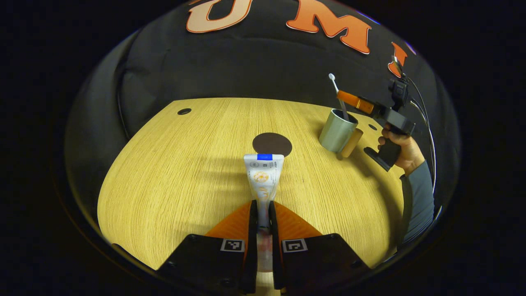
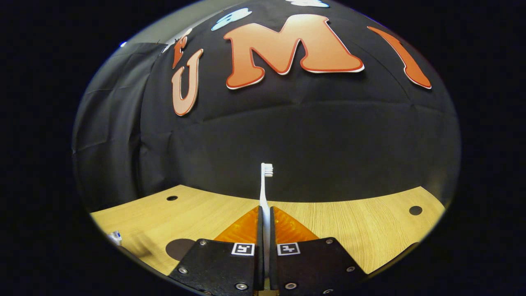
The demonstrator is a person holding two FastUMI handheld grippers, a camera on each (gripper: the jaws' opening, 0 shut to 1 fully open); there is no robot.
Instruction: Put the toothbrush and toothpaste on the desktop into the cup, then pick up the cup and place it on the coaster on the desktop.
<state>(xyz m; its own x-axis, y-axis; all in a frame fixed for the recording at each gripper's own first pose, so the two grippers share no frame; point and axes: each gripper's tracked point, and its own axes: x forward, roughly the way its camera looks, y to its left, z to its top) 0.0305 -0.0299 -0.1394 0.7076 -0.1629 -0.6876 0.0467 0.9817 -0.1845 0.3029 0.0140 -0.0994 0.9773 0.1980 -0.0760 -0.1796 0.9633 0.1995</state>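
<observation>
My left gripper (image 1: 263, 205) is shut on the white toothpaste tube (image 1: 263, 174), which points away from me over the wooden table (image 1: 172, 176). Beyond its blue end lies the dark round coaster (image 1: 272, 144). At the far right stands the grey cup (image 1: 337, 130) with a wooden handle. The right gripper (image 1: 349, 98), held by a hand (image 1: 404, 150), hovers over the cup's mouth with the white toothbrush (image 1: 337, 92), whose lower end dips into the cup. In the right gripper view, my right gripper (image 2: 265, 213) is shut on the toothbrush (image 2: 265, 185), bristles up.
The table has small round holes near its back corners (image 1: 184, 111) (image 2: 415, 210). The coaster (image 2: 181, 248) and the tube's end (image 2: 115, 237) show low left in the right gripper view. Black cloth closes off the back. A grey sleeve (image 1: 419, 201) reaches in along the right edge.
</observation>
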